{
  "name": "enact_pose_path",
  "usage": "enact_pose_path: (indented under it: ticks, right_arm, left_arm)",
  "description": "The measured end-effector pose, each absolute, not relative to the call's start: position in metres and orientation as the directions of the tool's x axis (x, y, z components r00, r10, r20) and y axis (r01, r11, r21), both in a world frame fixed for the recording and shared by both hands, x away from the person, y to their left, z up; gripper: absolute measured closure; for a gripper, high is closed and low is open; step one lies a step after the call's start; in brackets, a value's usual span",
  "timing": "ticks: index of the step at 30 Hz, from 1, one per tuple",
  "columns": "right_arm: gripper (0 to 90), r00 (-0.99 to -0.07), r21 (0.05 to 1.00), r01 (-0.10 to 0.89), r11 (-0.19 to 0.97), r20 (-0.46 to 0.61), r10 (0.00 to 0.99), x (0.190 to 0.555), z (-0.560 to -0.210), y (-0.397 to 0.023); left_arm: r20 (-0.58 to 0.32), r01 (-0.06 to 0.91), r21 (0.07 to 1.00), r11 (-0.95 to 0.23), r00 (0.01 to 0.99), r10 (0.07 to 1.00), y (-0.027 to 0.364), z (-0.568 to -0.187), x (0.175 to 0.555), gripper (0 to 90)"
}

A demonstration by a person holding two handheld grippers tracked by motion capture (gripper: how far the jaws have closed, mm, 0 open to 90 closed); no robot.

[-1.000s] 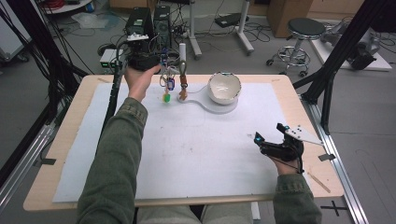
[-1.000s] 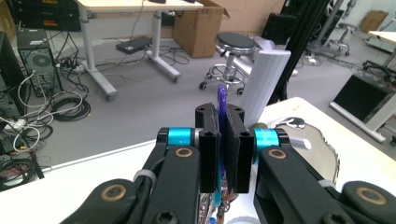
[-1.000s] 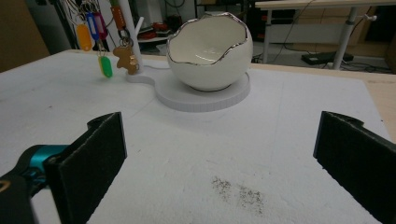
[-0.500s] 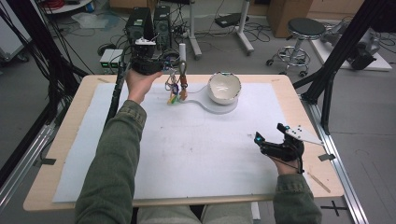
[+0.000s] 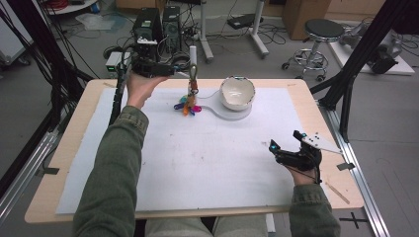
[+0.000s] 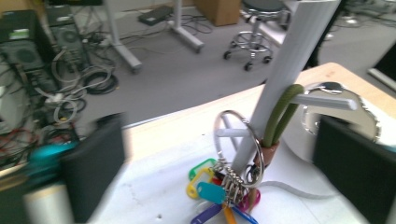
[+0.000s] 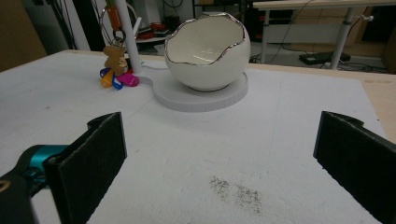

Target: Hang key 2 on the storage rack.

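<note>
**While both tools hang empty: keys at the post, next move unchosen**

Starting nearest, find the right gripper low on the white paper table cover, close to the front right corner. Note its jaws wide apart with nothing between them, pointed across the bare cover in the right gripper view.

Moving farther back, pass the round pale-grey base disc carrying the white eggshell-shaped bowl with a jagged silver rim. Just beside it, see the upright pale-grey post with short side pegs. At its foot, look for the metal key ring with bright plastic tags. Appears hooked over a low peg, with the tags fanned out on the cover. Hard to be certain of the hooking. Higher up, spot a green cord loop with a brown fob draped on another peg.

Farthest of all, find the left gripper raised at the back left edge. Note its jaws spread in the left gripper view, aimed at the ring but apart from it, gripping nothing.

Judged from this: either a hanging step just finished or a pick-up not yet begun, impossible to say which. For a pick-up, expect to need a slow advance, a pinch on the thin ring wire beside the post, then a lift clear of the peg. Watch for tags snagging on the post.
</note>
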State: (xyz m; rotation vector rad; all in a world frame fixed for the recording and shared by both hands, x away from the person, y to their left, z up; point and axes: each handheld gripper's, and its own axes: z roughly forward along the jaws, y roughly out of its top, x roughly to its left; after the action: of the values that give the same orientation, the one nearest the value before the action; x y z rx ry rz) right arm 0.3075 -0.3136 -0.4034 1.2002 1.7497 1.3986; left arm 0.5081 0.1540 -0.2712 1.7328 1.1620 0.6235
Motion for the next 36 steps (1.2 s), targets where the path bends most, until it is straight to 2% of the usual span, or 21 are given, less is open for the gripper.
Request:
enact_pose_path:
  ticks: [13, 36]
  right_arm:
    - [1.6, -0.413, 0.959, 0.281, 0.042, 0.081, 0.907, 0.307, -0.403, -0.314]
    - [1.7, -0.408, 0.959, 0.278, 0.050, 0.071, 0.910, 0.308, -0.404, -0.313]
  left_arm:
    - [-0.090, 0.356, 0.932, -0.065, 0.402, 0.911, 0.177, -0.270, 0.485, 1.6]
    - [-0.095, 0.311, 0.950, -0.029, 0.375, 0.922, 0.219, -0.264, 0.444, 1.6]
